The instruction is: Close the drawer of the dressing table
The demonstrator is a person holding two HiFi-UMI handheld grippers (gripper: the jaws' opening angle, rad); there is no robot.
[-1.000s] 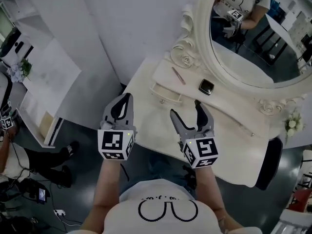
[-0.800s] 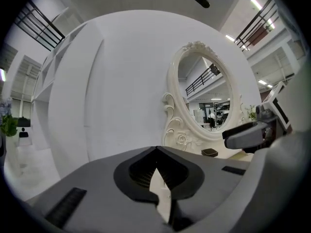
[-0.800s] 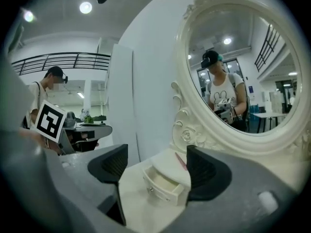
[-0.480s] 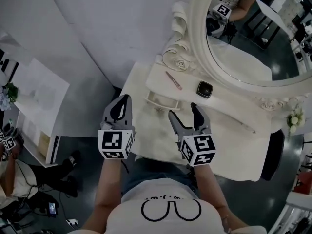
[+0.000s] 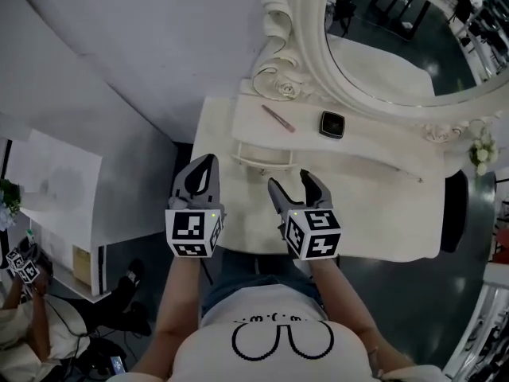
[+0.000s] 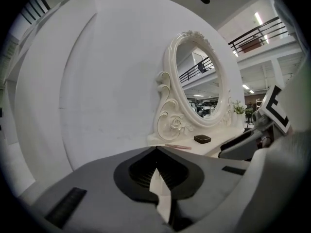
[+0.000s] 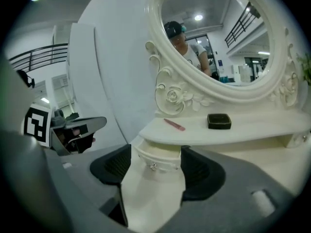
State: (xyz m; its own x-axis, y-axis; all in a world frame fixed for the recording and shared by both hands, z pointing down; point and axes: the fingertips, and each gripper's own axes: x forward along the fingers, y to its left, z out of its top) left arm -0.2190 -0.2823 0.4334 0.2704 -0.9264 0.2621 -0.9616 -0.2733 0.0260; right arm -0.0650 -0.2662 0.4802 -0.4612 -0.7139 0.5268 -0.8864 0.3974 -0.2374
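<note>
The cream dressing table point(image 5: 382, 213) carries an oval mirror point(image 5: 382, 46). Its small drawer point(image 5: 261, 156) stands pulled out under the raised shelf, with the knob facing me. My right gripper point(image 5: 291, 183) hovers just in front of the drawer, apart from it. Its jaws are closing and hold nothing. In the right gripper view the drawer front point(image 7: 160, 160) shows through the gap between the dark pads point(image 7: 114, 166). My left gripper point(image 5: 208, 162) hangs at the table's left front corner, shut and empty, its tips meeting point(image 6: 156, 149).
A pink pen point(image 5: 278, 118) and a small black box point(image 5: 332, 124) lie on the shelf. White wall panels stand behind and to the left. A white shelf unit point(image 5: 56, 189) is at left and a dark chair point(image 5: 455, 213) at right. Another person point(image 5: 24, 309) sits at the bottom left.
Both grippers have sunk and come closer to the table's front. The right gripper has rolled, now sits nearer the drawer, and its jaws have narrowed a little.
</note>
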